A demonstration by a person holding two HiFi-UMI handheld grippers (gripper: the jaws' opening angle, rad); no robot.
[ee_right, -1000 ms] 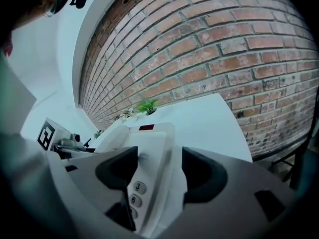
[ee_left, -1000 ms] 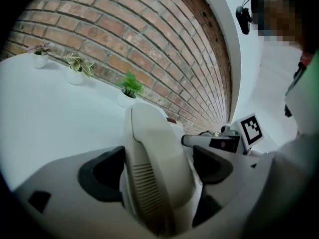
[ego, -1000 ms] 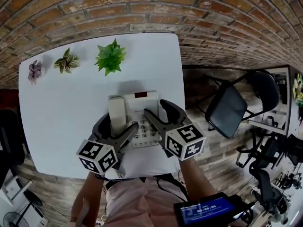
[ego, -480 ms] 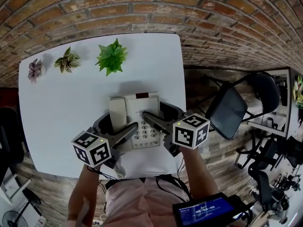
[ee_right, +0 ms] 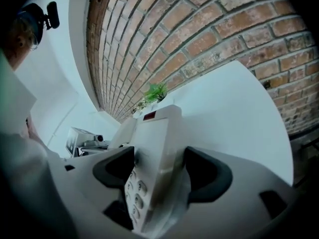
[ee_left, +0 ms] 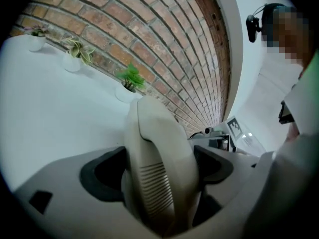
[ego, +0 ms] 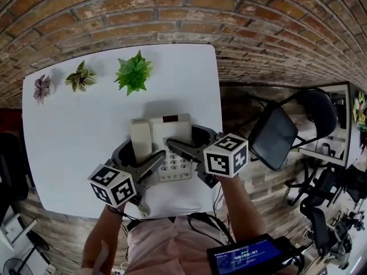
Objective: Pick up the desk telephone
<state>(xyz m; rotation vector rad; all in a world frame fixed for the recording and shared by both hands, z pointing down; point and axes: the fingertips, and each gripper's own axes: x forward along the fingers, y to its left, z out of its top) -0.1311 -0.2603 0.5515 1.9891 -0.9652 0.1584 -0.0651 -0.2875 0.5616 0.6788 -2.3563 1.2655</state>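
Pointing downward — left tool [ee_left: 158, 172] on handset [ee_left: 155, 131]

I see the desk telephone [ego: 169, 129], an off-white push-button set, sitting on the white table [ego: 74, 136] close to its near edge, with a small dark red window along its far edge. Its handset [ego: 141, 141] rests in the cradle on the left side, running front to back. The keypad [ego: 175, 168] of pale buttons fills the near right part.
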